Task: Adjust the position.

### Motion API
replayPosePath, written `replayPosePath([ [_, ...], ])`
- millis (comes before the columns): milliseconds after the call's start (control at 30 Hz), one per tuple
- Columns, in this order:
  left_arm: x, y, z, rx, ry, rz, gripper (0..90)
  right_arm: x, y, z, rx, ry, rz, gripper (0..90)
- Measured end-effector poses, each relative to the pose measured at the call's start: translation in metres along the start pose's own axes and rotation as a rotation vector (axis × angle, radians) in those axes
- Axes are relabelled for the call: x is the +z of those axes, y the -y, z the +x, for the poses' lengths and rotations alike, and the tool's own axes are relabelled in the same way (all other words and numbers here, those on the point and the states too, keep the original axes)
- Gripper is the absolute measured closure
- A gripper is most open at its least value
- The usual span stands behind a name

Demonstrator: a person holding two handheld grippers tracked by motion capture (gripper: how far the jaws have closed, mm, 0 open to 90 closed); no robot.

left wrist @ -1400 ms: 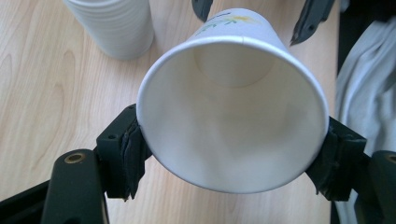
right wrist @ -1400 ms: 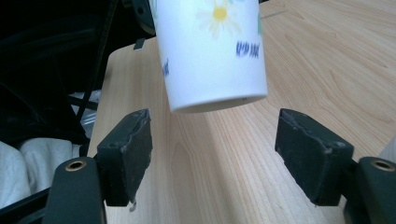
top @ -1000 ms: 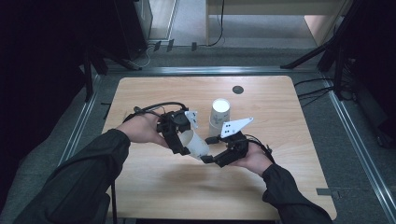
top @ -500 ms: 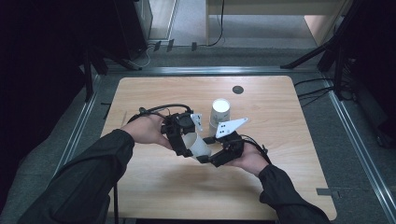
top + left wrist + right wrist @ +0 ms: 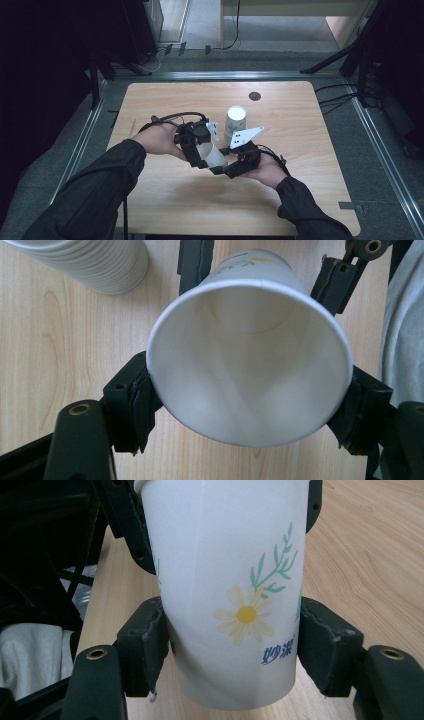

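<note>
Right gripper view shows the light, crushable cup (image 5: 225, 595) grasped by both grippers' jaws; hold gently near its stiffer rim.

Paper cup (image 5: 225, 590): white, printed with a yellow-centred, pale-yellow daisy, teal-green sprigs and blue characters; plain white inside (image 5: 250, 360). Stack of cups (image 5: 235, 120): white; table (image 5: 310, 150): light wood grain with a small dark round spot (image 5: 254, 96). Left gripper (image 5: 197, 160) and right gripper (image 5: 220, 169): black, each with a pale grey plate; sleeves (image 5: 100, 190): black.
</note>
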State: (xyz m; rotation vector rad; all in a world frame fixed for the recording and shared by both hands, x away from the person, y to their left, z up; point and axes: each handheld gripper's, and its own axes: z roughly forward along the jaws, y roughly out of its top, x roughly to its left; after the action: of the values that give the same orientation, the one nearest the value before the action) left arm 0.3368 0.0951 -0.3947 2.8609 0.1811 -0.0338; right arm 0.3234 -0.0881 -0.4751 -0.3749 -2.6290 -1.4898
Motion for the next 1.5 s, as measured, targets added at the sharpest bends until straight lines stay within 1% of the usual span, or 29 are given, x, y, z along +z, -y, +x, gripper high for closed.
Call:
replayPosePath([
  [100, 0.000, 0.001, 0.001, 0.001, 0.002, 0.003, 23.9, 0.000, 0.000, 0.000, -0.003, 0.001, 0.000, 34.3],
  [133, 0.000, 0.001, 0.001, -0.012, 0.005, -0.002, 23.7, 0.000, -0.001, 0.001, -0.003, 0.002, 0.003, 34.3],
  [267, -0.001, 0.002, 0.002, -0.019, 0.010, -0.014, 22.2, -0.001, -0.001, 0.001, -0.006, 0.002, 0.001, 34.1],
  [333, -0.002, 0.004, 0.003, -0.036, 0.015, -0.031, 19.5, -0.002, -0.001, 0.001, -0.004, 0.004, 0.001, 34.0],
  [367, -0.002, 0.005, 0.003, -0.048, 0.015, -0.045, 16.1, -0.003, -0.001, 0.000, -0.007, 0.010, -0.002, 34.0],
  [400, -0.003, 0.006, 0.004, -0.052, 0.013, -0.055, 14.8, -0.003, -0.001, 0.000, 0.001, 0.007, -0.001, 34.0],
  [467, -0.004, 0.009, 0.004, -0.057, 0.018, -0.076, 13.7, -0.005, -0.001, -0.002, -0.005, 0.012, -0.007, 34.0],
  [533, -0.004, 0.011, 0.004, -0.058, 0.015, -0.085, 13.2, -0.008, -0.001, -0.002, -0.003, 0.017, -0.012, 34.0],
  [567, -0.005, 0.015, 0.003, -0.075, 0.010, -0.121, 13.0, -0.009, -0.001, -0.003, 0.001, 0.016, -0.012, 34.0],
  [600, -0.005, 0.015, 0.003, -0.075, 0.010, -0.121, 13.1, -0.011, -0.001, -0.003, 0.001, 0.020, -0.016, 34.0],
  [633, -0.007, 0.020, 0.003, -0.091, 0.011, -0.167, 13.0, -0.012, -0.001, -0.003, 0.003, 0.019, -0.018, 34.0],
  [667, -0.007, 0.022, 0.004, -0.100, 0.009, -0.192, 13.1, -0.013, -0.001, -0.004, 0.001, 0.019, -0.023, 34.0],
  [700, -0.007, 0.022, 0.004, -0.100, 0.009, -0.192, 13.1, -0.014, 0.000, -0.004, 0.001, 0.024, -0.027, 34.0],
  [733, -0.008, 0.027, 0.005, -0.113, 0.013, -0.234, 13.1, -0.015, 0.000, -0.004, 0.006, 0.022, -0.026, 34.0],
  [867, -0.007, 0.036, 0.004, -0.143, 0.023, -0.306, 13.1, -0.018, 0.000, -0.005, 0.002, 0.029, -0.035, 33.9],
  [933, -0.006, 0.041, 0.003, -0.158, 0.019, -0.343, 13.1, -0.018, 0.000, -0.005, 0.005, 0.025, -0.037, 33.9],
  [1000, -0.005, 0.045, 0.003, -0.171, 0.018, -0.369, 13.1, -0.019, 0.000, -0.005, 0.003, 0.025, -0.041, 33.9],
  [1100, -0.003, 0.052, 0.001, -0.178, 0.017, -0.410, 13.8, -0.019, 0.000, -0.005, 0.002, 0.024, -0.041, 33.9],
  [1133, -0.003, 0.055, 0.000, -0.190, 0.013, -0.427, 13.8, -0.019, 0.000, -0.005, 0.003, 0.023, -0.039, 33.9],
  [1200, -0.002, 0.059, 0.001, -0.211, 0.023, -0.463, 13.8, -0.020, 0.001, -0.005, 0.001, 0.022, -0.041, 33.9],
  [1233, -0.001, 0.061, 0.001, -0.223, 0.022, -0.481, 13.8, -0.020, 0.001, -0.004, 0.008, 0.020, -0.038, 33.9],
  [1367, 0.007, 0.068, 0.001, -0.266, 0.048, -0.532, 13.8, -0.022, 0.001, -0.006, 0.007, 0.022, -0.042, 33.9],
  [1467, 0.012, 0.070, -0.001, -0.274, 0.049, -0.568, 13.8, -0.023, 0.002, -0.007, 0.008, 0.018, -0.042, 33.8],
  [1500, 0.013, 0.071, -0.002, -0.282, 0.043, -0.583, 13.8, -0.023, 0.002, -0.007, 0.009, 0.018, -0.041, 33.9],
])
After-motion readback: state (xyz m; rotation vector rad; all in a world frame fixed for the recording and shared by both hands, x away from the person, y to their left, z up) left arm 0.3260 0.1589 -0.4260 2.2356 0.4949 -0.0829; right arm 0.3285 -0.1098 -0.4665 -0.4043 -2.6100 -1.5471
